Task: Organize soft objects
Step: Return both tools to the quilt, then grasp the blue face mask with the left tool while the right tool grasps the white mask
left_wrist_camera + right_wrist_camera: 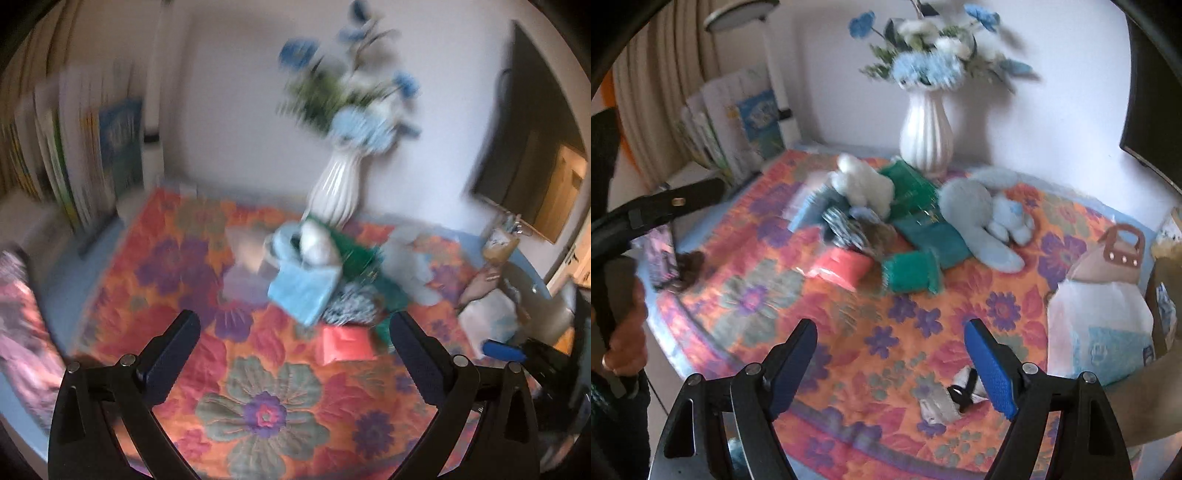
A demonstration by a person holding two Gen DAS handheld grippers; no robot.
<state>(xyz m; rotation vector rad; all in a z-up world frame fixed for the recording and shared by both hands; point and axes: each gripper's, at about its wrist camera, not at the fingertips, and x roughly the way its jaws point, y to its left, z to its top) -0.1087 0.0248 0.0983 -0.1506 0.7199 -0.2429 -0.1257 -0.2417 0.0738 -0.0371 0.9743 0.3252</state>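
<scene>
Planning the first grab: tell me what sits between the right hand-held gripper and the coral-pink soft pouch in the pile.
Nothing visible does. The right hand-held gripper is open and empty, and only bare floral quilted cloth lies between it and the coral-pink soft pouch. A teal knitted roll lies beside the pouch, not in front.

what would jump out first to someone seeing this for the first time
The bright floral quilt covering the table, with a jumble of soft things at its middle: a pale blue plush bunny beside green cloths and a white plush. Behind the pile, a white ribbed vase of blue and white flowers stands against the wall.
</scene>
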